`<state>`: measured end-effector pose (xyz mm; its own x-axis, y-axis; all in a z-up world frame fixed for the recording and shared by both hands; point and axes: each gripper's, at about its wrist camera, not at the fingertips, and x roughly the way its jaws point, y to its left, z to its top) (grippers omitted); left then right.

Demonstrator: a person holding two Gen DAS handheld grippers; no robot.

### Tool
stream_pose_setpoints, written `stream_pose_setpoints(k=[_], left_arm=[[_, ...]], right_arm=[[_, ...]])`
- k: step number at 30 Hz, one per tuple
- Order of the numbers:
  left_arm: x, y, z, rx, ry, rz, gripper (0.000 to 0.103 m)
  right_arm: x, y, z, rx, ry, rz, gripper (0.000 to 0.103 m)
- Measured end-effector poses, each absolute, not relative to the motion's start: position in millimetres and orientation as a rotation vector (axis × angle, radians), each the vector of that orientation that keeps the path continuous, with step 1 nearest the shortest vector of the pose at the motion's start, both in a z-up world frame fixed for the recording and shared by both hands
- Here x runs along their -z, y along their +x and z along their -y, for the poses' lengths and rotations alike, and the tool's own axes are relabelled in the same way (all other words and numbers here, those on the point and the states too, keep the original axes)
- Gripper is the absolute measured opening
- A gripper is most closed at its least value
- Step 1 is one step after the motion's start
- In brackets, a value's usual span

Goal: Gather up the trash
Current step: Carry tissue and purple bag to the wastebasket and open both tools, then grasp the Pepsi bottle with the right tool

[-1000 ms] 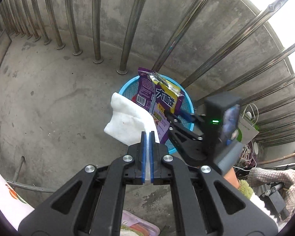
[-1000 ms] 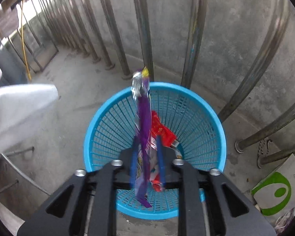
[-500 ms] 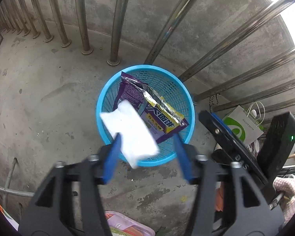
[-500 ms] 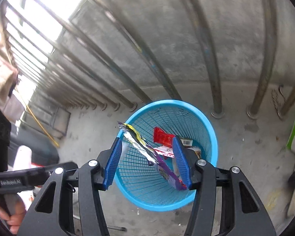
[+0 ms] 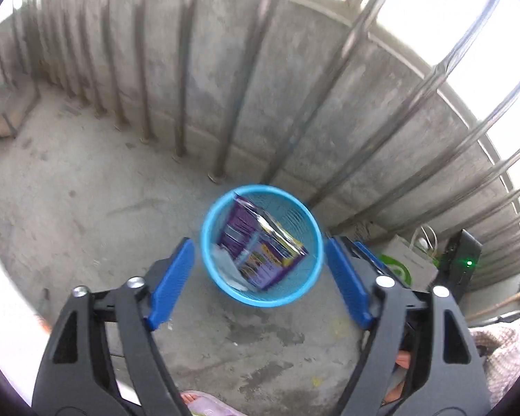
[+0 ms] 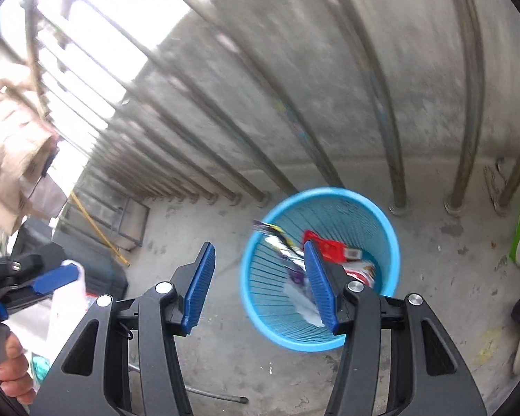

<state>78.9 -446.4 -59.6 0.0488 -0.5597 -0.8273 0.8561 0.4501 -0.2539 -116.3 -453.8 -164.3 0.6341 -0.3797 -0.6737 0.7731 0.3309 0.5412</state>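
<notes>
Both claws, left [image 5: 260, 282] and right [image 6: 260, 289], gape above concrete floor [image 5: 86, 208], blue basket [image 5: 313, 242] seemingly holding wrappers.

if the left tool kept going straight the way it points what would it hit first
Most likely the purple wrapper lying in the blue basket. The open left tool frames the basket, though depth is hard to judge.

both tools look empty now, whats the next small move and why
Probably draw both away from the blue basket to look for more trash. The left tool and right tool stand open, and the purple wrapper and white tissue lie inside it.
</notes>
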Motion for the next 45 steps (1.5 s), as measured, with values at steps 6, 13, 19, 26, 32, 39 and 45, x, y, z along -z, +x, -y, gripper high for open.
stream_pose_setpoints(k=[6, 13, 19, 26, 32, 39, 45], left_arm=[[7, 76, 363, 0.985, 0.237, -0.931, 0.084], [-39, 105, 254, 0.884, 0.143, -0.926, 0.084], [-83, 129, 139, 0.688, 0.057, -0.798, 0.084], [-113, 131, -17, 0.371, -0.035, -0.68, 0.084], [-90, 103, -151, 0.124, -0.133, -0.667, 0.084], [-47, 107, -212, 0.092, -0.226, -0.714, 0.078], [-33, 167, -207, 0.138, -0.104, -0.71, 0.065]], right_arm=[[95, -75, 418, 0.716, 0.86, -0.508, 0.068], [32, 0, 355, 0.676, 0.664, -0.625, 0.086], [-22, 66, 277, 0.51, 0.465, -0.643, 0.086], [-36, 124, 175, 0.151, 0.522, -0.699, 0.086], [-16, 134, 90, -0.203, 0.651, -0.789, 0.086], [11, 148, 52, -0.357, 0.741, -0.927, 0.072], [21, 164, 48, -0.373, 0.87, -0.955, 0.065]])
